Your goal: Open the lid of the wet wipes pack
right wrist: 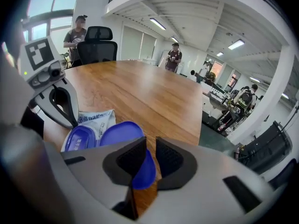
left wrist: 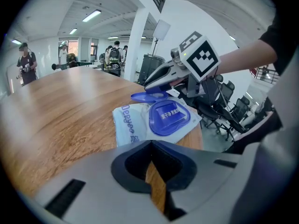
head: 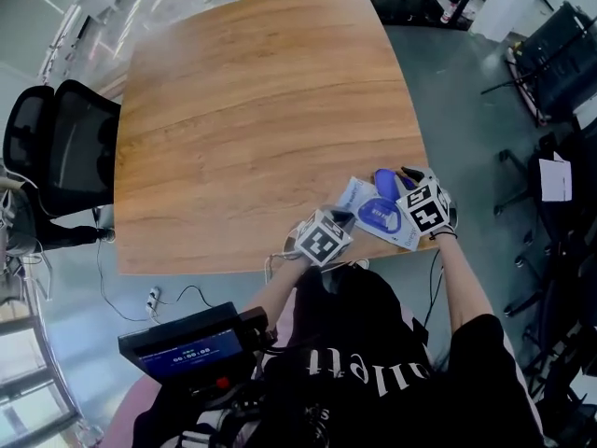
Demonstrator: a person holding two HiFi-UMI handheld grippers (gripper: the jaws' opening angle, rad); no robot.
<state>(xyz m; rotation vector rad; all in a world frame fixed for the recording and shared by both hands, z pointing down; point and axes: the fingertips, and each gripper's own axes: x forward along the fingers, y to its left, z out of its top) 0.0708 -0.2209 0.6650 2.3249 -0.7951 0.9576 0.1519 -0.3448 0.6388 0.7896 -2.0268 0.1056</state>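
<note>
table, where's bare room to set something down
Nearly all the table is bare: the whole stretch from the pack to the far edge, and left to the chair side. Crowded only at the near right corner: pack, left tool, and right tool on its lid.

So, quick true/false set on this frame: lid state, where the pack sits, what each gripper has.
1. The lid of the wet wipes pack is flipped open. True.
2. The pack lies mid-table. False: it lies at the table's edge nearest the person.
3. The left gripper holds the lid. False: its fingers are together with nothing between them.
4. The lid's edge sits between the right gripper's fingers. True.
</note>
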